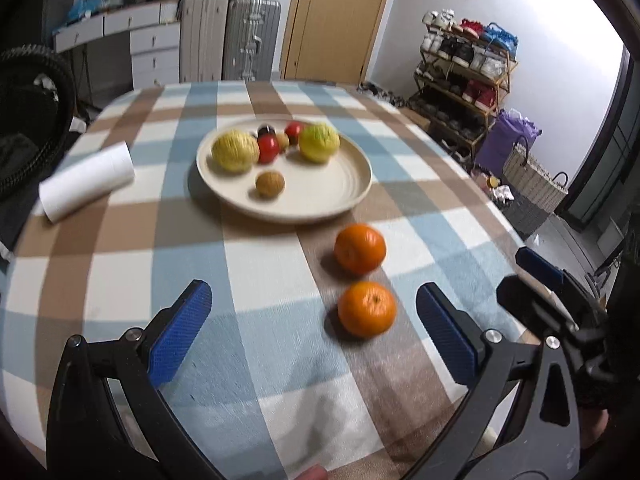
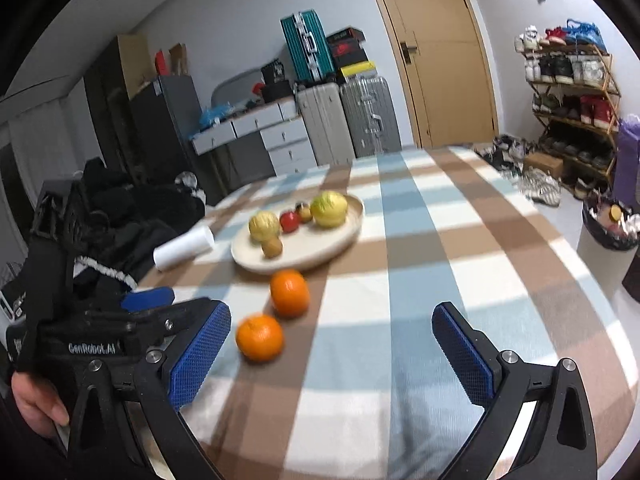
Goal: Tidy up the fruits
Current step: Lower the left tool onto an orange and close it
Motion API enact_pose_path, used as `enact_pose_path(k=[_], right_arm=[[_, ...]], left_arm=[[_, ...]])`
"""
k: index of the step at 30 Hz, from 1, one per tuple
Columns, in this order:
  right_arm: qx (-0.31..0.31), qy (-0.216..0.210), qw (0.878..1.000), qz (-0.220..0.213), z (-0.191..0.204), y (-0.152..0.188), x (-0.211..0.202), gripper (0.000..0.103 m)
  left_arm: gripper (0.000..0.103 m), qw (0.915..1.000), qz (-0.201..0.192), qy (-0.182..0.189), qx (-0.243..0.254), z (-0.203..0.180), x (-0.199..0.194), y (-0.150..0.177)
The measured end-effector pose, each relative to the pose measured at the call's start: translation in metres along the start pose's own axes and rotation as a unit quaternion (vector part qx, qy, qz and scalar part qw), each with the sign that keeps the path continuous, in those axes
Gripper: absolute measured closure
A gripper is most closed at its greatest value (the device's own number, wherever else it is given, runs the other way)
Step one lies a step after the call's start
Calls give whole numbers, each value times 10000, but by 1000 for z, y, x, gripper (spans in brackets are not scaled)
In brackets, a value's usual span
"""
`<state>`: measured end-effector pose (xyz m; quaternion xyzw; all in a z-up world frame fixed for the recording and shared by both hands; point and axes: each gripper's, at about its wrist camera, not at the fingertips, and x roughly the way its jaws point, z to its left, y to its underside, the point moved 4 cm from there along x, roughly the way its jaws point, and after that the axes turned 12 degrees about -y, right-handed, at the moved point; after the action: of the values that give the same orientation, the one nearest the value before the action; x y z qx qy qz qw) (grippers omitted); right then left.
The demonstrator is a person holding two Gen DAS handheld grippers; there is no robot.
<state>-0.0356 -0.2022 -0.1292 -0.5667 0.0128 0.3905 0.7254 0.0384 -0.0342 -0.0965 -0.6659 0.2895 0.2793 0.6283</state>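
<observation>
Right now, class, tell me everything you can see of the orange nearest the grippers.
The nearest orange is round, bright and whole, its small stem dimple showing. It sits on a brown stripe of the checked tablecloth, apart from the second orange and outside the plate. Nothing grips it.

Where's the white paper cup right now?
The white paper cup lies on its side on the checked tablecloth, left of the plate in both wrist views, near the table's left edge beside the dark clothing.
</observation>
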Motion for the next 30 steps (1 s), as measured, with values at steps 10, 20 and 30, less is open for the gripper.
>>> enact_pose_path(k=[10, 20, 30], right_arm=[[396, 16, 9992, -59, -21, 13, -8, 0], [760, -42, 9971, -57, -37, 19, -8, 0], [931, -102, 9956, -18, -44, 19, -4, 0]], left_arm=[[1, 9983, 464, 102, 330, -27, 34, 14], [18, 9964, 523, 200, 644, -43, 46, 12], [64, 9924, 589, 731, 799, -50, 48, 17]])
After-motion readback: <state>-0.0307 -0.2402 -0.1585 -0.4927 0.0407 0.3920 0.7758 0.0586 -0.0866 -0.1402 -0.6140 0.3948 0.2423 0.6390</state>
